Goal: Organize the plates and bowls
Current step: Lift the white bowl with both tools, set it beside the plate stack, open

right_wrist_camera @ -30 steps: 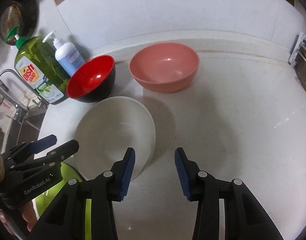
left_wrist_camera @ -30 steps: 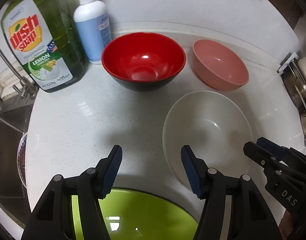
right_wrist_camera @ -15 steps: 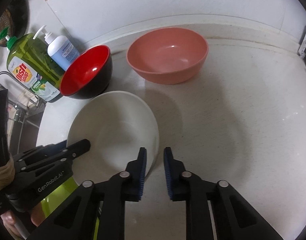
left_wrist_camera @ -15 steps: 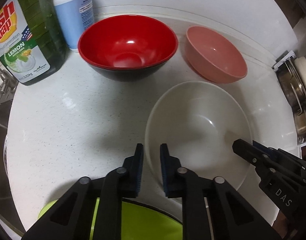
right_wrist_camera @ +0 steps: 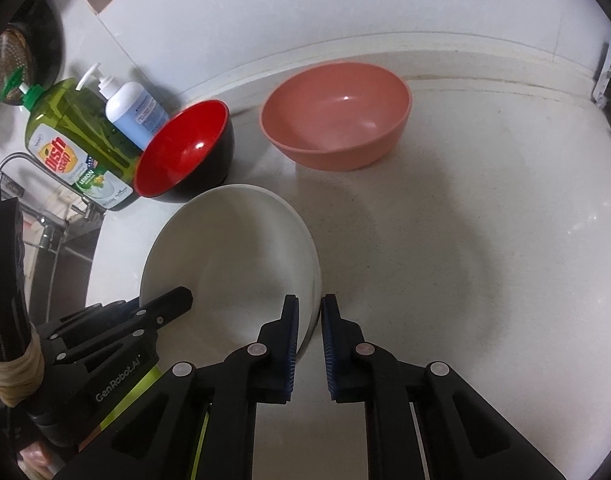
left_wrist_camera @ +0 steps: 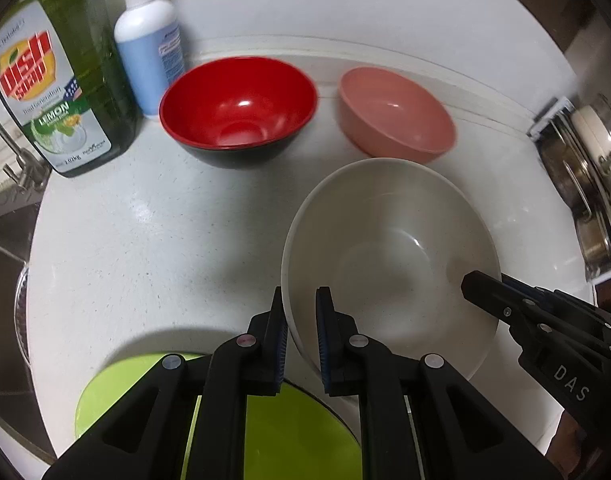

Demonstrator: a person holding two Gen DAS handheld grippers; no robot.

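So the white bowl (left_wrist_camera: 389,256) got clamped at opposite rims as the left gripper (left_wrist_camera: 299,316) and right gripper (right_wrist_camera: 309,320) were squeezed shut from open, probably ready for lifting.

Both views are evenly and fairly brightly lit from overhead, against a pale countertop (left_wrist_camera: 153,240). Small white glints sit inside the red bowl (left_wrist_camera: 241,104) and the pink bowl (right_wrist_camera: 337,116), and soft grey shadows pool on the counter just in front of the red bowl. Fisheye bending curves the counter's back edge behind the red bowl, and the corners go black. The pink bowl's rim is slightly smeared in the left view.
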